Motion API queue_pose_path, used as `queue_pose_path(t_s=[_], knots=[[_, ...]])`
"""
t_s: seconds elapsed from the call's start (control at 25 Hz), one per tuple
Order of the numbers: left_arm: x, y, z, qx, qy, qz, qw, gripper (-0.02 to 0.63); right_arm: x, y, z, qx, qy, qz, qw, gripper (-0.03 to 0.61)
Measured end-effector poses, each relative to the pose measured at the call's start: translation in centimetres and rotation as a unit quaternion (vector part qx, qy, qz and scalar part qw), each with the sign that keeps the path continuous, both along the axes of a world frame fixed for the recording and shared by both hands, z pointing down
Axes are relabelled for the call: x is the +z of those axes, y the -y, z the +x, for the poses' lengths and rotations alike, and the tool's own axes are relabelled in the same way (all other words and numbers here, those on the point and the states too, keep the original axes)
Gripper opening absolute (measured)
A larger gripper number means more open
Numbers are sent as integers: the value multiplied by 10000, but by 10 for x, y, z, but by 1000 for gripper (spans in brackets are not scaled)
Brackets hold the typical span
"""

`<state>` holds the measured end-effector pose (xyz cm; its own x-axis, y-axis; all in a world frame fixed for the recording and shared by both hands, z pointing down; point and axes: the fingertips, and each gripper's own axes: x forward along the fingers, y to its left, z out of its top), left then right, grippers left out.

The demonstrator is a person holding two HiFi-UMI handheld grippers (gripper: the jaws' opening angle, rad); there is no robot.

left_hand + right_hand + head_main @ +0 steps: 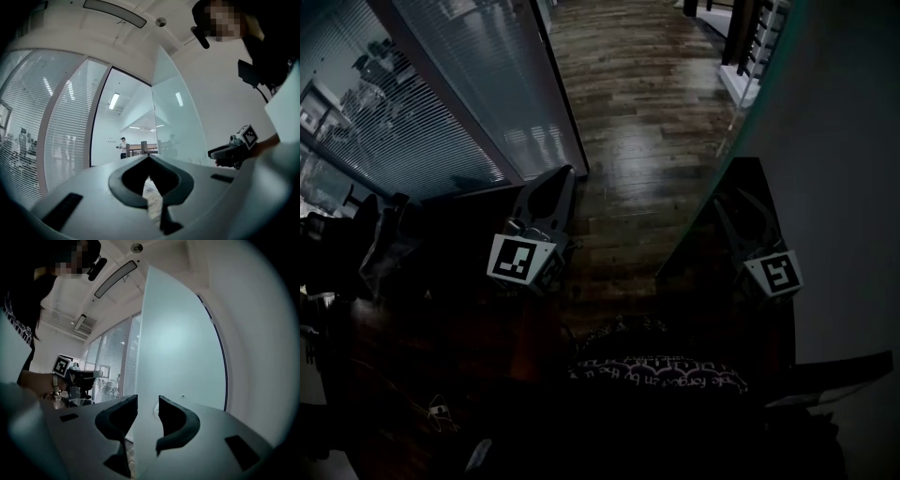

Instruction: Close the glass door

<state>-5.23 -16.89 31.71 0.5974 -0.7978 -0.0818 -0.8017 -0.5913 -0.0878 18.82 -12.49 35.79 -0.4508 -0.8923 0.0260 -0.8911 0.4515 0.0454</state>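
Observation:
The frosted glass door [825, 141] stands open, edge-on to me, along the right of the head view. My right gripper [746, 173] straddles its free edge, one jaw on each face of the pane, shut on it. In the right gripper view the door [178, 348] fills the middle and its edge runs down between the jaws of the right gripper [147, 401]. My left gripper [565, 175] hangs in the air left of the door, shut and holding nothing. In its own view the left gripper [149, 158] shows its tips meeting, with the door [173, 122] ahead to the right.
A glass wall with blinds [441, 103] runs along the left. Dark wood floor [647, 103] leads through the doorway ahead. A person [123, 146] stands far off by some tables. A white wall [253, 333] lies behind the door on the right.

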Motion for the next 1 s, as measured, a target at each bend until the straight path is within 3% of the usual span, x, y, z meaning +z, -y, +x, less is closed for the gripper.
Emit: queue_pose_path(t_s=[0.12, 0.32, 0.88, 1.0], knots=[[2, 4, -6, 8, 49, -17, 10000, 2, 10, 17, 8, 244, -132, -115, 9996, 135], [6, 13, -11, 41, 115, -48, 9999, 2, 20, 55, -1, 244, -266, -198, 9992, 135], [0, 40, -14, -592, 86, 24, 9982, 2, 29, 130, -35, -697, -424, -332, 9961, 132], [0, 43, -20, -750, 97, 26, 9971, 2, 26, 136, -42, -825, -271, -357, 9956, 114]])
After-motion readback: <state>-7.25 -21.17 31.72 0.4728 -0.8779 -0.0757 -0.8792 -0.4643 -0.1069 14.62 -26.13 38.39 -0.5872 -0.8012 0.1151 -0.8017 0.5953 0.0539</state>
